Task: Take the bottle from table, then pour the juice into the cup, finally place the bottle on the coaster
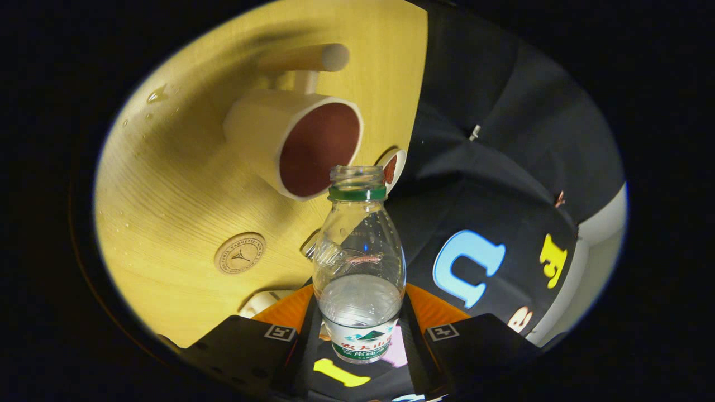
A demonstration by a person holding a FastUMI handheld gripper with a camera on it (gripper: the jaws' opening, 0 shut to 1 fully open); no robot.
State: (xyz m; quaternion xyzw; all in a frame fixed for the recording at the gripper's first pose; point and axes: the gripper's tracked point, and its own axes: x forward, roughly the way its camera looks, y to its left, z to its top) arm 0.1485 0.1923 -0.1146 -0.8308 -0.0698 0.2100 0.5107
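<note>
Sitting clamped between the jaws, bottle (pixel 359 268) uncapped.

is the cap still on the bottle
No, the bottle, held between the gripper fingers, has an open mouth with just the green ring left around its neck.

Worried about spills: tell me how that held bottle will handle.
The bottle, between the closed gripper fingers, looks thin clear plastic, so probably dents under squeeze. Part-filled, so likely light. Capless, its liquid would spill readily if tilted further toward the cup.
</note>
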